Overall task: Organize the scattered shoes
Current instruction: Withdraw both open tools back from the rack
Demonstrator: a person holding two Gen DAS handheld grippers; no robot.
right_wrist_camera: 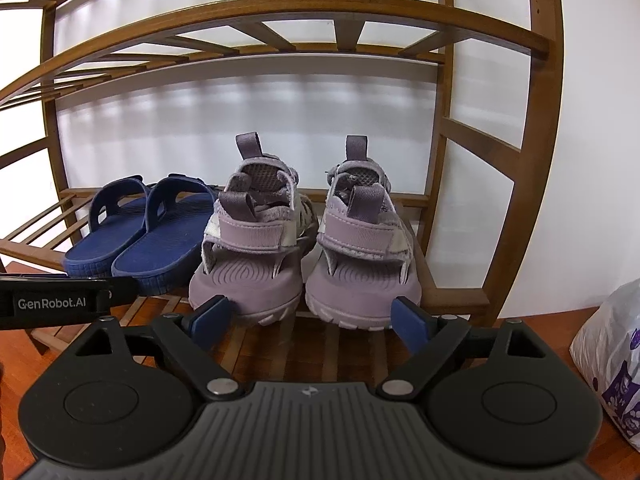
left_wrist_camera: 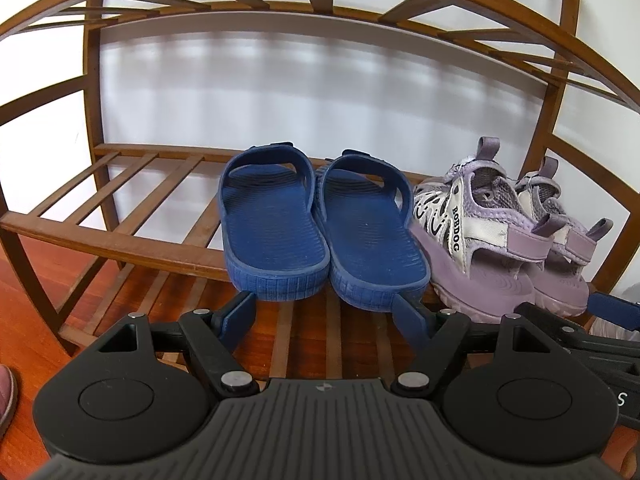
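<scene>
A pair of blue slides (left_wrist_camera: 320, 232) stands side by side on the lowest slatted shelf of the wooden shoe rack (left_wrist_camera: 120, 240), heels toward me. A pair of purple sandals (left_wrist_camera: 500, 240) stands right of them. My left gripper (left_wrist_camera: 326, 314) is open and empty, its fingertips just below the slides' heels. In the right wrist view the purple sandals (right_wrist_camera: 304, 248) stand centred with the blue slides (right_wrist_camera: 136, 232) to their left. My right gripper (right_wrist_camera: 308, 318) is open and empty just below the sandals' heels.
The rack's upper shelf (right_wrist_camera: 280, 20) arches overhead. The shelf's left part (left_wrist_camera: 132, 192) holds nothing. A white plastic bag with purple print (right_wrist_camera: 612, 360) lies on the wood floor at right. A pink shoe's edge (left_wrist_camera: 6, 396) shows at far left.
</scene>
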